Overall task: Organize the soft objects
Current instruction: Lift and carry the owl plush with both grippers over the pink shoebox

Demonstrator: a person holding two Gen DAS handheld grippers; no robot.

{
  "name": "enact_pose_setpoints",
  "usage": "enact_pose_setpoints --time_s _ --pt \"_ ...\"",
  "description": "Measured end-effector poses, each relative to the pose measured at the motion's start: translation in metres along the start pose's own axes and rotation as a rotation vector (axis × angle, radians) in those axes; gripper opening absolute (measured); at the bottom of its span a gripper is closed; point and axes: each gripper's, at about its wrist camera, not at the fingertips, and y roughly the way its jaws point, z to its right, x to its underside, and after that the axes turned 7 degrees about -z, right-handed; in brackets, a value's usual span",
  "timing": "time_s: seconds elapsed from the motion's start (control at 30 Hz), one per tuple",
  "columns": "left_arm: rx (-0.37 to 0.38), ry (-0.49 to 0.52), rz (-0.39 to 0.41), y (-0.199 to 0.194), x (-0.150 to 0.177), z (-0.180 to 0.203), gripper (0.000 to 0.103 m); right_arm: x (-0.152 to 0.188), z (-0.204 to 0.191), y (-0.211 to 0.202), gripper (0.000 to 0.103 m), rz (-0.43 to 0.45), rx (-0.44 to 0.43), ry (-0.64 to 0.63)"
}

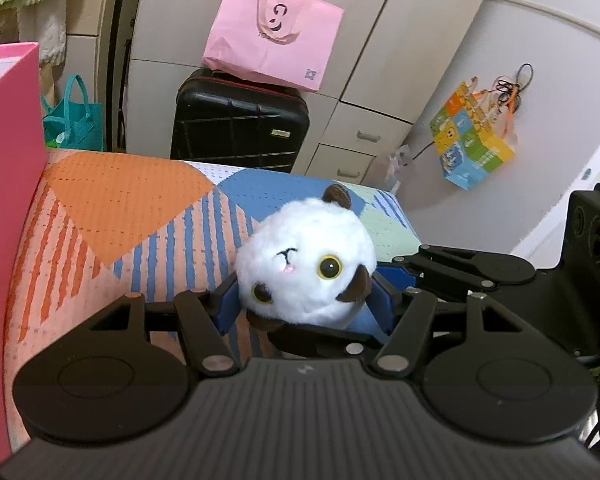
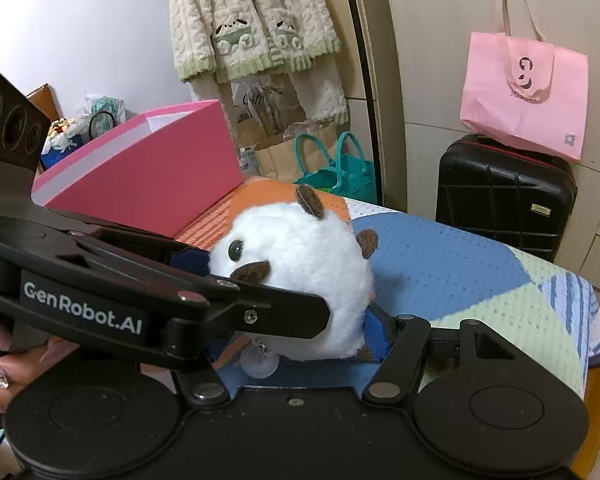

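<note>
plush toy [image 1: 306,262] held by 2 grippers at once, over the patterned bed cover [image 1: 112,216].

the round white toy with brown ears sits squeezed between the blue pads of the left gripper [image 1: 304,304], and the right gripper [image 2: 300,320] is closed on it too, from the other side; in the right wrist view the left gripper's finger crosses in front of the toy's face. neither set of jaws is wide or fully narrow, each stopped at the toy's soft body. a 2-handed hold likely suits something this squashy, which could slip or roll out of 1 pair of fingers. a clear suction cup [image 2: 260,362] dangles under it. the open pink box [image 2: 148,172] stands near on the same cover, probably where the toy belongs; i judge it is not yet put away.
</note>
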Motion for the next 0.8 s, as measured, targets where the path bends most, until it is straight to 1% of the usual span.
enact_pose_setpoints --time_s 0.1,0.17,0.2,0.33,0.57,0.67,0.8 --pt "0.019 -0.003 -0.020 -0.012 0.007 0.003 0.063 0.006 -0.010 -0.010 0.070 0.002 0.006 0.014" --pt "0.042 -0.013 -0.039 -0.018 0.013 0.002 0.063 0.008 -0.017 -0.014 0.072 -0.024 0.008 0.035" --pt "0.045 -0.010 -0.044 -0.022 0.016 0.003 0.063 0.010 -0.021 -0.016 0.072 -0.038 0.013 0.049" --pt "0.052 -0.004 -0.066 -0.035 0.029 0.004 0.063 0.021 -0.038 -0.026 0.073 -0.049 0.023 0.082" --pt "0.060 -0.004 -0.076 -0.061 0.054 0.005 0.063 0.039 -0.073 -0.039 0.074 -0.044 0.045 0.098" --pt "0.060 -0.010 -0.087 -0.072 0.062 0.003 0.063 0.044 -0.086 -0.043 0.074 -0.058 0.050 0.096" --pt "0.067 -0.009 -0.074 -0.089 0.076 0.002 0.063 0.051 -0.104 -0.048 0.074 -0.063 0.053 0.099"
